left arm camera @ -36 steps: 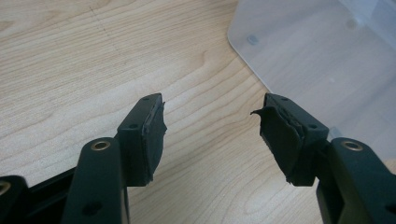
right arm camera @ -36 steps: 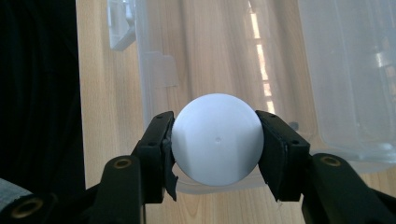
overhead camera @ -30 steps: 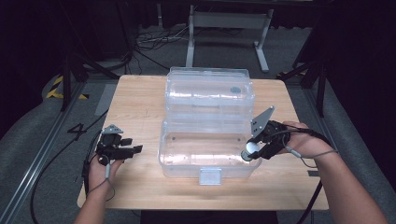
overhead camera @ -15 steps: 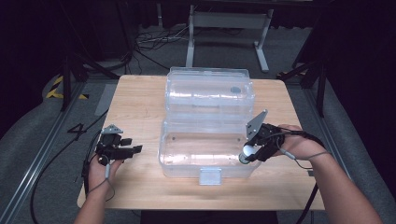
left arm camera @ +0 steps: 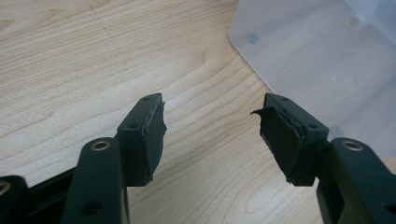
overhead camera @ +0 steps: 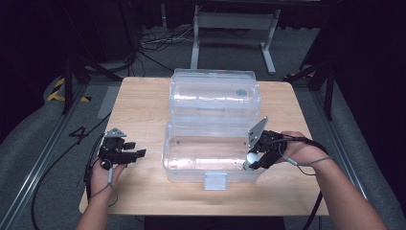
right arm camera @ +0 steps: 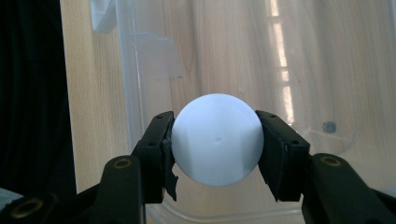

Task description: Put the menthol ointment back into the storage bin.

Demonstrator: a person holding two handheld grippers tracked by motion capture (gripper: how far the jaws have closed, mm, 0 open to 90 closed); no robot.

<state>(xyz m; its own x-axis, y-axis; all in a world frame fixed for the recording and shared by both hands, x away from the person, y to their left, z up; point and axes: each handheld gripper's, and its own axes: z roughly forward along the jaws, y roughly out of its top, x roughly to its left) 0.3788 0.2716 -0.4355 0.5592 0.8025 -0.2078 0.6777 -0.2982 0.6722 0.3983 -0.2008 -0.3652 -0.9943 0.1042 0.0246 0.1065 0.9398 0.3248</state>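
Observation:
A clear plastic box (overhead camera: 191, 158) lies open in the middle of the wooden table, its lid (overhead camera: 215, 93) folded back on the far side. My right gripper (overhead camera: 251, 162) hangs over the box's right end, shut on a white ball (overhead camera: 252, 158). In the right gripper view both pads press the white ball (right arm camera: 215, 139) from either side, with the box (right arm camera: 140, 70) below. My left gripper (overhead camera: 140, 153) rests low at the table's left side, open, pointing toward the box. Nothing sits between its jaws in the left gripper view (left arm camera: 210, 130); the box's corner (left arm camera: 299, 51) lies beyond.
The wooden table (overhead camera: 139, 105) has bare room left of the box and along its near edge. A white latch (overhead camera: 215, 181) juts from the box's front wall. Cables trail from both grippers. Dark floor, rails and a metal stand (overhead camera: 230, 24) surround the table.
My right gripper has sunk with the white ball and shifted slightly left over the box's right end. The left gripper has stayed put.

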